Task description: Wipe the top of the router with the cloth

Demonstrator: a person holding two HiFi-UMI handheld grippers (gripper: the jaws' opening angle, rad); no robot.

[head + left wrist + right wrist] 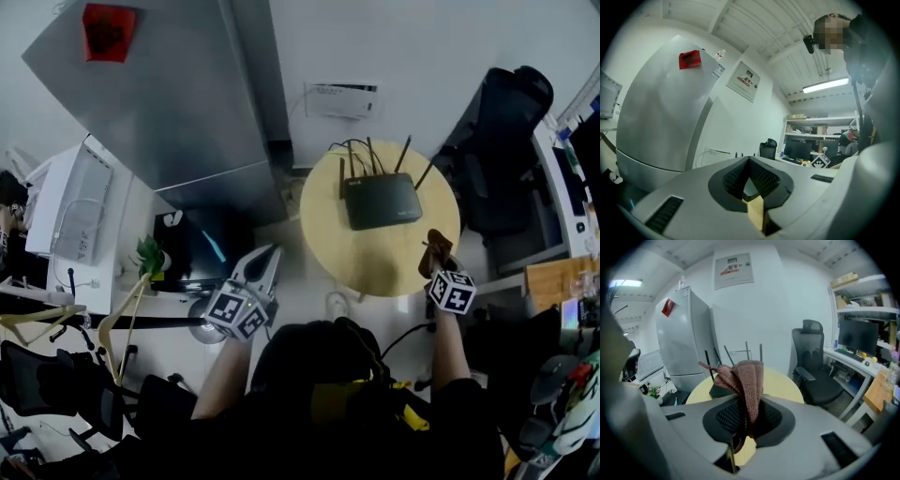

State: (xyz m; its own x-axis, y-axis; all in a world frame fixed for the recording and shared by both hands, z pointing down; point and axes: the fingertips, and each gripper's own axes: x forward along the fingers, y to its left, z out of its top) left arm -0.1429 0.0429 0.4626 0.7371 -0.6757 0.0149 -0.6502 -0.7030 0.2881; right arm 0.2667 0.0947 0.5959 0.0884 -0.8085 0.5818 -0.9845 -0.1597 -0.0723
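Cloth (743, 376): reddish-brown, knitted look, bunched. Clamped between the jaws of the right gripper (746, 411); it rises out past the jaw tips, with one corner sticking out to the left.

Right gripper: jaws closed on the cloth, held over the near right part of the table (375, 267). Whether the cloth touches the tabletop cannot be told.

Left gripper (749, 161): jaws together at the tips, nothing between them. Held off the table, well apart to the left of the right gripper, and pointing towards the fridge (159, 103).

Table: round, pale yellow top, under and ahead of the right jaws.

Router (380, 200): black, flat, several thin antennas standing up along its far edge. Sits on the table ahead of the right jaws and a little to their left, apart from the cloth. Cables run off behind it.

Chair (813, 366): black office type, beyond the table, to the right of the right jaws.

Fridge: grey, tall, beyond the left jaws and left of the table; a red label (108, 31) on its upper front.

Desk (855, 362): far right of the right jaws, carrying a dark monitor (858, 336).

Poster (733, 268): framed, on the white wall, straight ahead of the right jaws and high up.
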